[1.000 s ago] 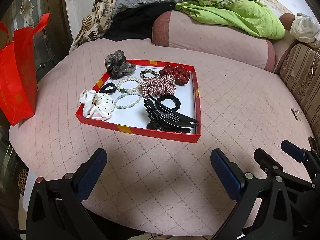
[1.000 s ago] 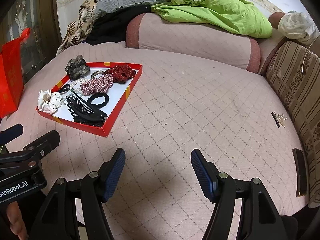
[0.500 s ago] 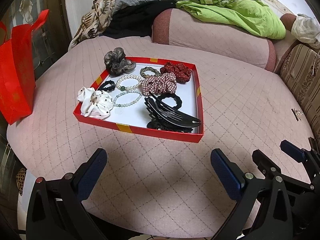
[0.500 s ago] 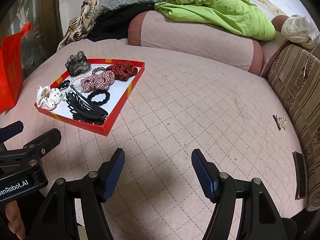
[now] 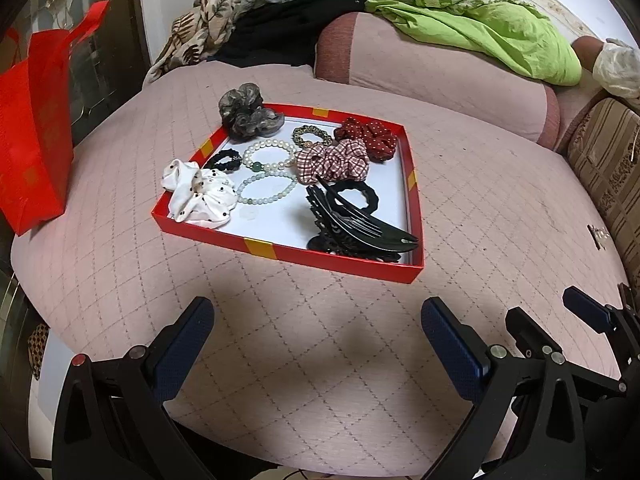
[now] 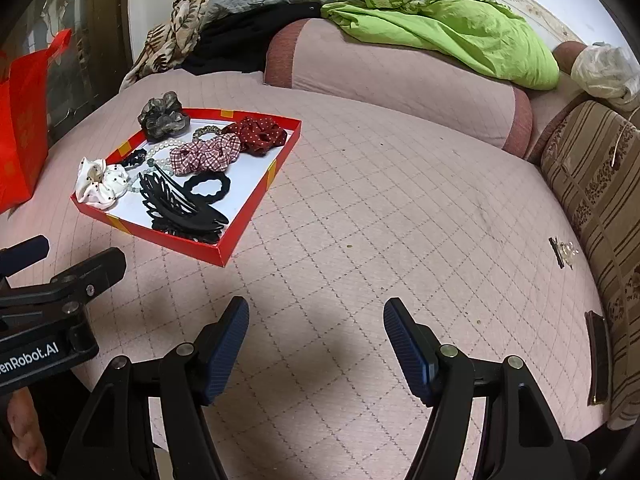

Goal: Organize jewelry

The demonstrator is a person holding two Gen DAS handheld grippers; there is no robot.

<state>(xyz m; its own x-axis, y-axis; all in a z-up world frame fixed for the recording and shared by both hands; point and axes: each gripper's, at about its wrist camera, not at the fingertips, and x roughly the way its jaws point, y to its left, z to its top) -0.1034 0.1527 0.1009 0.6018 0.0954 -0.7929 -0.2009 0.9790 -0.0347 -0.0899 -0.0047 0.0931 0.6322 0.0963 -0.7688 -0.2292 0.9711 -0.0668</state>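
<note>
The left hand-held gripper (image 5: 316, 320) is hovering over the pink quilted bed (image 5: 280, 340) with its blue-padded jaws spread wide and holding nothing. The right hand-held gripper (image 6: 316, 320) is hovering just beside it, jaws likewise spread and empty.

Beyond the left gripper, a shallow red tray (image 5: 332, 262) with yellow edge marks and a white floor is lying flat on the bed. In its near right corner, a large black hair claw (image 5: 352, 228) is resting partly over a black scrunchie (image 5: 356, 196). In the near left corner, a white scrunchie with black dots (image 5: 200, 196) is sitting against the rim. Two bead bracelets (image 5: 266, 172) are lying side by side at the centre, with a small black hair tie (image 5: 224, 160) to their left. Further back, a red-and-white checked scrunchie (image 5: 332, 160) is touching a dark red dotted scrunchie (image 5: 368, 136), next to a small patterned hair tie (image 5: 312, 136). A grey-brown scrunchie (image 5: 246, 114) is overhanging the far left rim.

A red bag (image 5: 32, 128) is standing at the bed's left edge.
</note>
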